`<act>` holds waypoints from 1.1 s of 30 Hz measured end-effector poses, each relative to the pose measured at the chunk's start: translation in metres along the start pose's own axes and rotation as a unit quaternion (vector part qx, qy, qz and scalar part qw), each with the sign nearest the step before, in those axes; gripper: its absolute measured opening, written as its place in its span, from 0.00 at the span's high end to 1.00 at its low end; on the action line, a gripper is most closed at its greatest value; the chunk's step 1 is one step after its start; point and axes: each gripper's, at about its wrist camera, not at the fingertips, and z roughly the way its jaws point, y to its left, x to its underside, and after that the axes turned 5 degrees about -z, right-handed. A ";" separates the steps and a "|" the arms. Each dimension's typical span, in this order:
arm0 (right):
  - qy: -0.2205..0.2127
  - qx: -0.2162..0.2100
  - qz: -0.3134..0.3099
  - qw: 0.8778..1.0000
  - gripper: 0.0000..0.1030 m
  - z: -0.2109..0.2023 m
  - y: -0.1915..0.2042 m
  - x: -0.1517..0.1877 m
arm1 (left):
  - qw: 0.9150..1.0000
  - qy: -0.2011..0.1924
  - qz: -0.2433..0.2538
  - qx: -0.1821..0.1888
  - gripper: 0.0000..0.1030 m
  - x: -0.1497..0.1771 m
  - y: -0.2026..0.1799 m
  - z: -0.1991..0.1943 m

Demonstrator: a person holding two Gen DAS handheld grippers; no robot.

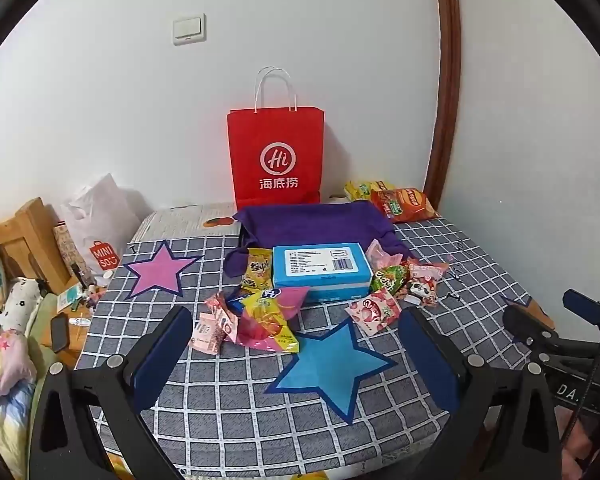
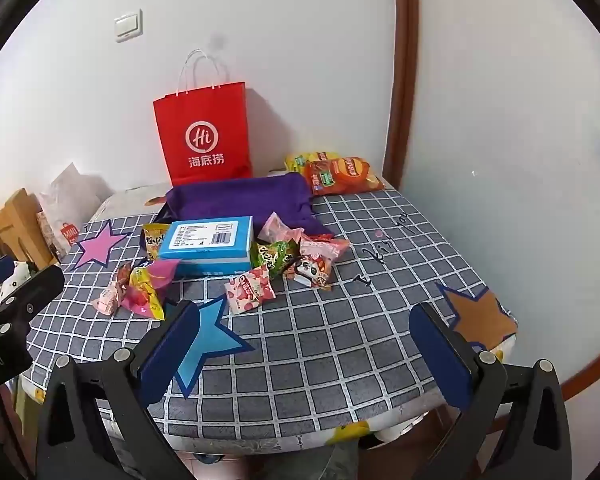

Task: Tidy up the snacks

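- The left gripper [image 1: 298,354] hangs above the near part of the table, tilted down toward it; its jaws stand spread as wide as they go, with nothing between them but the cloth and a blue star [image 1: 328,364]
- The right gripper [image 2: 304,354] hangs to the right of it in the same downward tilt; its jaws are likewise spread wide and hold nothing
- The table [image 2: 340,360] wears a grey checked cloth with a pink star [image 1: 158,270] at far left and a brown star [image 2: 480,316] at near right
- The snacks lie in the middle of the table, well beyond both grippers; one heap, with a yellow-and-pink packet [image 1: 270,320], sits left of a blue box [image 1: 320,270]; another, with a strawberry packet [image 1: 378,312] and a green packet [image 2: 276,256], sits to its right
- A purple cloth bag [image 1: 312,222] lies just behind the box; a red paper bag [image 1: 276,156] stands upright against the far wall
- An orange crisp bag [image 2: 342,176] lies at the far right corner, apart from the heaps; nothing stands between the grippers and the snacks
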 end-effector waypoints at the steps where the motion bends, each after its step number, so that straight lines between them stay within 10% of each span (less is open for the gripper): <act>1: -0.001 -0.001 0.000 1.000 0.00 -0.001 0.000 0.000 | 1.000 0.001 0.001 -0.001 0.00 0.000 -0.002 0.000; 33: -0.004 0.002 0.004 1.000 0.00 -0.011 0.006 -0.006 | 0.999 0.000 -0.031 0.031 0.00 0.005 0.009 -0.009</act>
